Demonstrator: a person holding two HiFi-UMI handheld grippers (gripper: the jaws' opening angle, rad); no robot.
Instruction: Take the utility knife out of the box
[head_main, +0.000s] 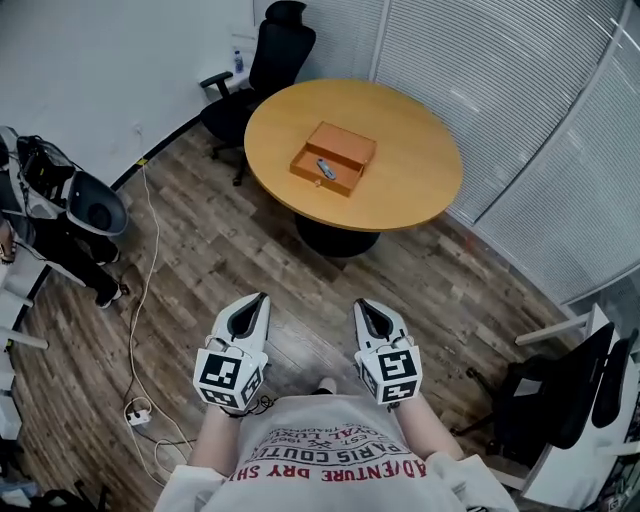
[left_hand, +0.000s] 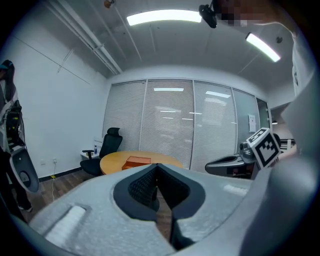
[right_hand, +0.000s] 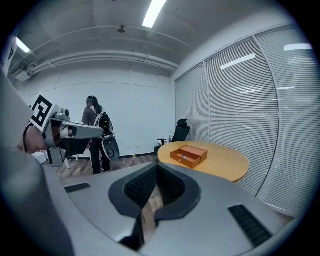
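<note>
An open orange box (head_main: 333, 158) lies on the round wooden table (head_main: 420, 190) far ahead of me, with the grey utility knife (head_main: 326, 168) in its tray. My left gripper (head_main: 262, 298) and right gripper (head_main: 361, 303) are held side by side close to my body over the wooden floor, well short of the table. Both are shut with nothing between the jaws. The left gripper view shows the shut left gripper (left_hand: 157, 165) and the box (left_hand: 136, 161) small and distant. In the right gripper view the box (right_hand: 190, 154) and knife (right_hand: 186, 158) lie beyond the shut right gripper (right_hand: 157, 165).
A black office chair (head_main: 262, 62) stands behind the table, and another chair (head_main: 560, 395) is at the right. A white cable and power strip (head_main: 137, 410) lie on the floor at the left. A person with a backpack (right_hand: 97, 132) stands by the left wall. Window blinds (head_main: 520, 90) line the right side.
</note>
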